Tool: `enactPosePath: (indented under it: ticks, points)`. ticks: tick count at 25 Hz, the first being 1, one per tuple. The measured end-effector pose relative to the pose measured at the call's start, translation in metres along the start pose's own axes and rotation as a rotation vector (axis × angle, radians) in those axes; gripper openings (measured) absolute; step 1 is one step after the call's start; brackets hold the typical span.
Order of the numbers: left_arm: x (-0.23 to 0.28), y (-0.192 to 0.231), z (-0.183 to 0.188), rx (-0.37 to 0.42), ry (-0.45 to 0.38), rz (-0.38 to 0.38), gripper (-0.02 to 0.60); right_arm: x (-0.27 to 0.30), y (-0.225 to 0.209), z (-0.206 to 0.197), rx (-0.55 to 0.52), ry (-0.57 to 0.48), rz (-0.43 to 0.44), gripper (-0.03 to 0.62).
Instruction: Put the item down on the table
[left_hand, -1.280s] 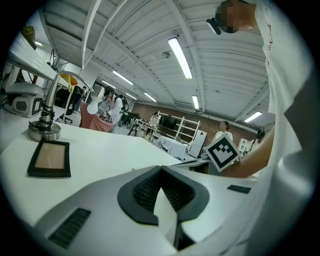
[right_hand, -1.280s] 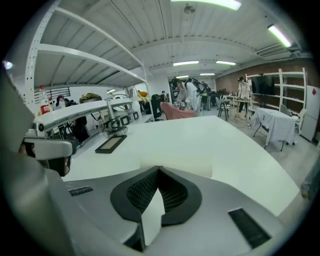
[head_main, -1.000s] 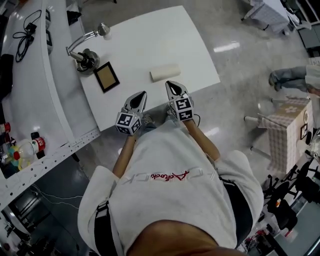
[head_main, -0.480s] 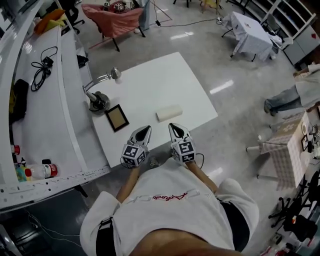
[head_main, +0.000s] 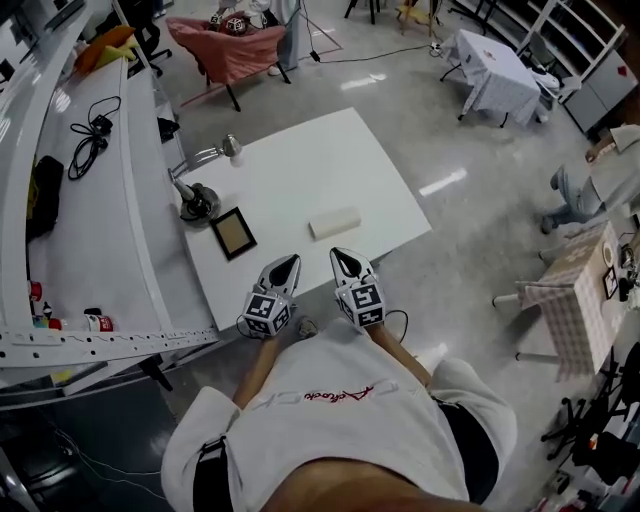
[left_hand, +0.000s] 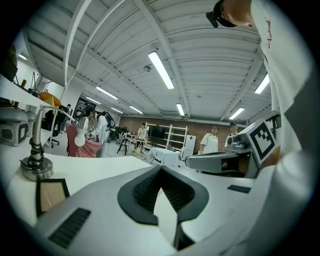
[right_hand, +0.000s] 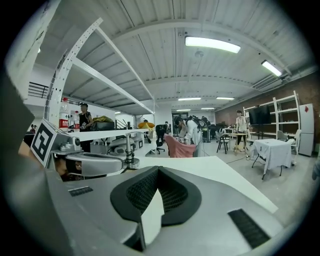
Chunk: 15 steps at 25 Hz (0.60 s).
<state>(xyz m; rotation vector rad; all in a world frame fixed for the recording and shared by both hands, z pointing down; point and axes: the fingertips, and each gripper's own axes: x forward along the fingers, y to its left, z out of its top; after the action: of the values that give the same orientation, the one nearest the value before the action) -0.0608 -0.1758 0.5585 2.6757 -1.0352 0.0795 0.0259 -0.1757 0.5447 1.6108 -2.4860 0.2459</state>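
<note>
The item (head_main: 335, 222), a pale oblong, lies flat on the table (head_main: 300, 160), apart from both grippers. I judge the put-down done and the step in hand to be the withdrawal. The left gripper (head_main: 289, 262) has its jaws pressed together with nothing between them. The right gripper (head_main: 341, 254) is the same, closed and empty. Both hang on the person's side of the item, tips just over the table edge nearest it. They point roughly level toward the item, with a gap between them.

The next move calls for little: hold the jaws off the item, or draw the hands away without brushing it.

Left of the item lies a frame (head_main: 233, 232), near but not touching. Beyond the frame stands a lamp (head_main: 198, 200), its arm reaching along the far left. Right of the item the tabletop is bare up to its edge, then comes open floor. Beyond the item the table runs on bare. The item sits fairly close to the near edge, so a nudge from a jaw back toward the person could slide it off.
</note>
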Motion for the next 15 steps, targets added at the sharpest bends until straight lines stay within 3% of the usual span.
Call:
enactPosePath:
  ticks: [5,15]
  points:
    - [0.000,-0.028,-0.005,0.005,-0.015,0.016,0.023,-0.029,-0.011,-0.003,-0.007,-0.015,0.009,-0.002]
    - [-0.017,-0.125,-0.019,0.027,-0.039,0.018,0.023,-0.120,-0.019,-0.029,0.023,-0.015,0.028,-0.002]
